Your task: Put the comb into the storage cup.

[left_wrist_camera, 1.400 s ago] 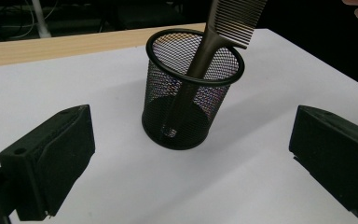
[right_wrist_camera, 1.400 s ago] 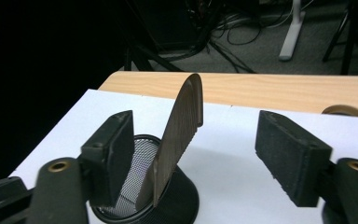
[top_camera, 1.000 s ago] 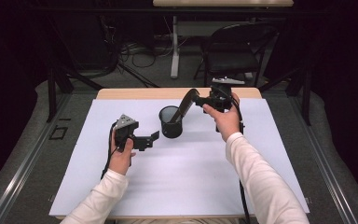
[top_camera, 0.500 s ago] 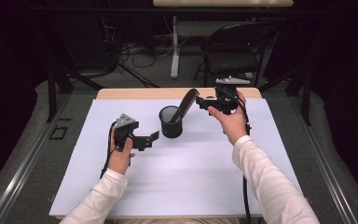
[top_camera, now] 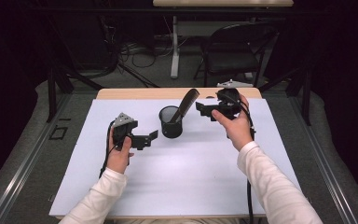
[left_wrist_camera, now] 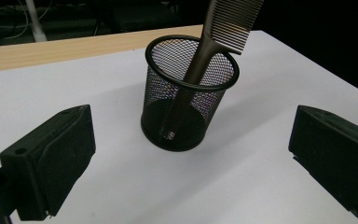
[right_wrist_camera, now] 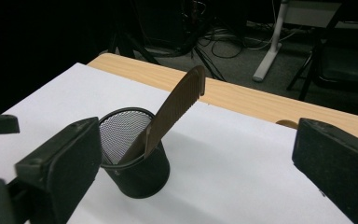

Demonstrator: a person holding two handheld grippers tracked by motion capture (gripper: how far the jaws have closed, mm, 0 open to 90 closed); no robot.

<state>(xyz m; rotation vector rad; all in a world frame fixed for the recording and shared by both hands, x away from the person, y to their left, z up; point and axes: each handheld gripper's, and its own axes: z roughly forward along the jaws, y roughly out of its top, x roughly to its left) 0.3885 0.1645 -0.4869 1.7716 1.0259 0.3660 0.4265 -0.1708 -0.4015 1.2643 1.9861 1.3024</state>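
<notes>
Held the right gripper just to the right of the upper end of the comb, close to it but apart, with the jaws spread wide and nothing between them; had just been opening those jaws. Held the left gripper low over the table, to the left of the mesh cup and pointed at it, also spread wide and empty, not touching the cup.

Found the comb standing inside the mesh cup, narrow handle end down on the bottom, toothed end up, leaning on the rim toward the right gripper. Found the cup upright on the white table, in its far half.

Judged the step in hand as the release: comb put in the cup, grip given up. Judged the next move as a clean retreat of the right gripper, up and away from the leaning toothed end without brushing it, because probably a light cup, easy to push or tip.
</notes>
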